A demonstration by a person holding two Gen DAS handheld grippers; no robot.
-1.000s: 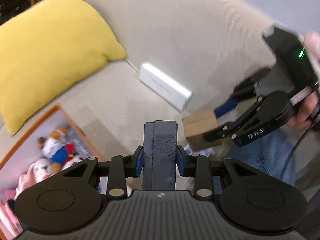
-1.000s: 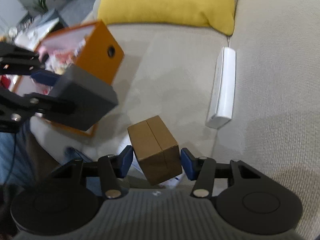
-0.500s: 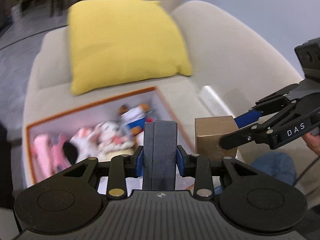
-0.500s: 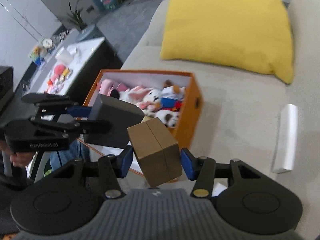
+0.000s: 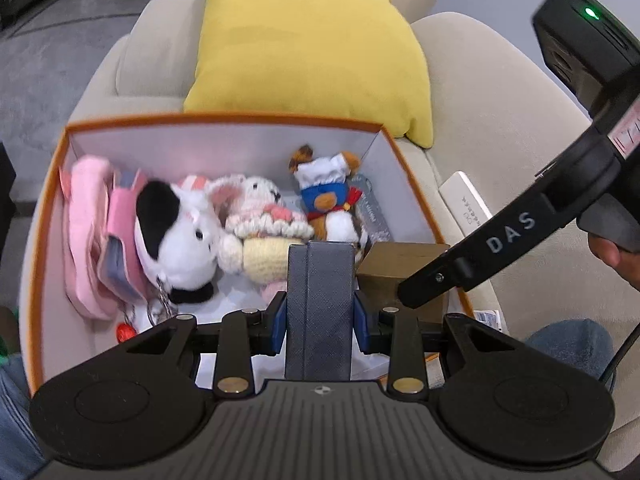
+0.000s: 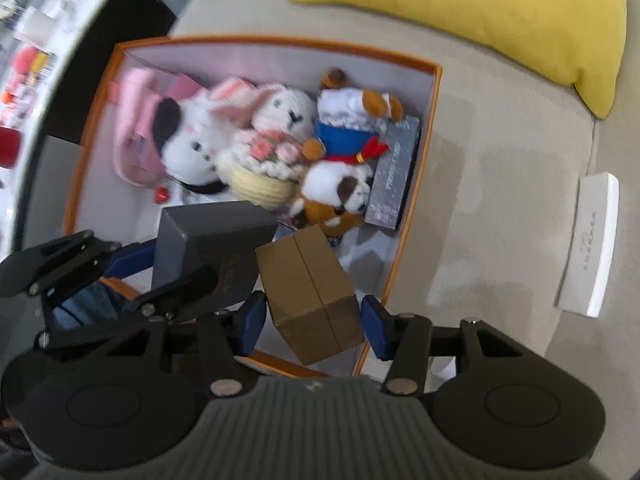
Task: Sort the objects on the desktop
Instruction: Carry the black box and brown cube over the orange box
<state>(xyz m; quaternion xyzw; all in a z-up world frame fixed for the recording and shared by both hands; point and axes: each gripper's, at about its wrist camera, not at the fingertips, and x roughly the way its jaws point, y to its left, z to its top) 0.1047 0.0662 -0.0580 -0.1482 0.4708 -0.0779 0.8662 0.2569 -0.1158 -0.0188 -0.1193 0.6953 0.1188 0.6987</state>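
the left gripper (image 5: 320, 316) stays clamped on the dark grey box (image 5: 320, 300), the right gripper (image 6: 314, 320) on the brown cardboard box (image 6: 310, 296). a second ago both hung over bare sofa; now they hover side by side above the near right corner of the orange box (image 5: 48, 208) of plush toys (image 5: 180, 232). farther right lies the white box (image 6: 590, 244), with the yellow cushion (image 5: 308, 52) beyond.
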